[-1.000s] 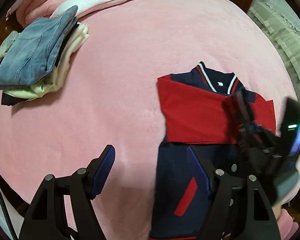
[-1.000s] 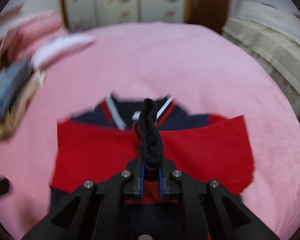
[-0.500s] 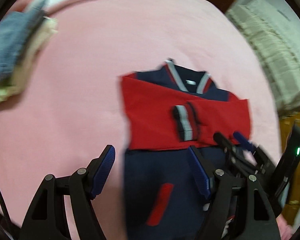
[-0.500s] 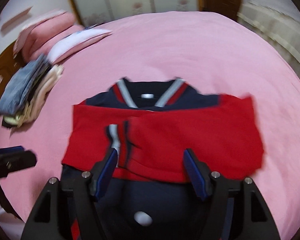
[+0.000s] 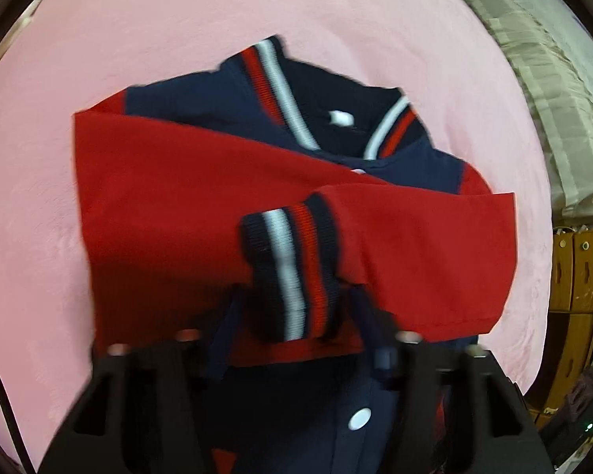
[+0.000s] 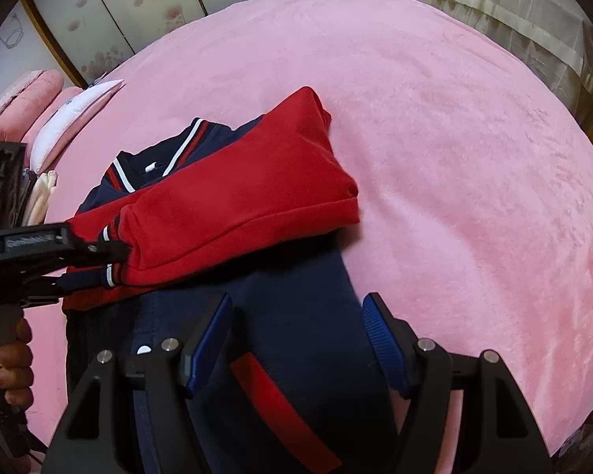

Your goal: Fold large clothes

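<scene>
fingers first, left to right. left gripper [image 5: 292, 316] has just been closing, its blurred fingers [image 5: 223, 328] flank the striped cuff [image 5: 292, 272] at 6 o'clock of the left wrist view; cuff is between them, but blur hides whether the pads press yet, cannot tell. in the right wrist view the same tool comes in from 9 o'clock, tips at the cuff, a hand [image 6: 14, 371] on its handle. right gripper [image 6: 296, 341] is spread wide, blue fingers [image 6: 209, 339] hanging above the navy body with nothing pinched.

jacket [image 5: 257, 205] lies on the pink bed [image 5: 178, 39], collar [image 5: 280, 94] at 12 o'clock, both red sleeves [image 6: 233, 201] crossed over the chest, hem toward 6.

judgement: step is tidying the top sleeve before the body fold. to do it well:
- pinch only the cuff rib, not the sleeve under it
- pull it flat and straight across so it stays inside the body outline
- keep the right gripper clear, or let it take the hem at 6 o'clock
- risk: dragging the lower sleeve out of its fold.
</scene>
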Available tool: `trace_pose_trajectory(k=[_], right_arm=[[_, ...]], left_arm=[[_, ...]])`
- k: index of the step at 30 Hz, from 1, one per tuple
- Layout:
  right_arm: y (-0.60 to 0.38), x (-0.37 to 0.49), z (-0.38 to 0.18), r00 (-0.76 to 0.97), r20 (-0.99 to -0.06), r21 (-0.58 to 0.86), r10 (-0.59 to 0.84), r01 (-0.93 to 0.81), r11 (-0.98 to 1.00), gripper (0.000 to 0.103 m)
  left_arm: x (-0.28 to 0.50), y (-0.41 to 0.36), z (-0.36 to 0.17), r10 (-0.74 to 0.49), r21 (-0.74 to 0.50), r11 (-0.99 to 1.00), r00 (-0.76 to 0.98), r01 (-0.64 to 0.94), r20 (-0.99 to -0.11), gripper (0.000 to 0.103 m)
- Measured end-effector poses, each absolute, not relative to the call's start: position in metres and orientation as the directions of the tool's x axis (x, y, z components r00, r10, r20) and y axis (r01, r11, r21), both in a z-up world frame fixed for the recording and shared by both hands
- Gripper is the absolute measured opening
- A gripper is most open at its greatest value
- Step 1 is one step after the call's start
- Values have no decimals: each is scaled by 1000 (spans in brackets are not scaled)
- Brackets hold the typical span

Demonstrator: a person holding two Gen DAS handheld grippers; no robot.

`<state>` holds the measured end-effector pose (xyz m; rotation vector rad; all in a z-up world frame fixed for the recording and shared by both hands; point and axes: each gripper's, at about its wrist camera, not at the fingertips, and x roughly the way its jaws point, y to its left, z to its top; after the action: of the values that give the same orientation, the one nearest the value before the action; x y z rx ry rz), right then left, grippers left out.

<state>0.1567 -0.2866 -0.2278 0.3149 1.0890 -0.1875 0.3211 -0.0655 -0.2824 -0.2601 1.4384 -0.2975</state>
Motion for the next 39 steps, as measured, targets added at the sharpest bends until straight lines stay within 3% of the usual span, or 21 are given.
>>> trace_pose_trajectory(k=[1,4,13,22,26,31,37,38,39], right_arm=[[-288,158,-229,454,-891,164,11,299,940,68],[-295,162,-230,451,-892,193,43,293,936,68],[-306,181,-237,431,-895,240,113,254,937,68],[-320,197,-234,463,-877,288,130,289,913,68],[-330,198,-239,470,-871,325,142,334,885,68],[-340,188,-246,461,-876,347,143,395,851,68],[-339,189,-248,451,-882,323,135,372,870,68],[-339,189,-248,449,-883,319,135,365,875,68],[-337,191,-248,448,-884,317,136,361,877,68]], left_arm=[[321,-67,-281,-345,-342,939,119,45,-931,38],[321,-72,-273,-311,-308,950,165,42,-936,8],[336,-86,-187,-473,-496,868,363,35,-803,6],[357,-80,-103,-532,-605,795,530,44,-660,6],[354,-62,-88,-457,-542,840,574,26,-680,4],[339,-31,-128,-298,-368,929,492,-48,-818,4],[318,-26,-200,-230,-279,950,287,-142,-930,8],[318,-27,-210,-240,-288,944,264,-159,-934,18],[321,-27,-219,-269,-314,934,241,-171,-932,41]])
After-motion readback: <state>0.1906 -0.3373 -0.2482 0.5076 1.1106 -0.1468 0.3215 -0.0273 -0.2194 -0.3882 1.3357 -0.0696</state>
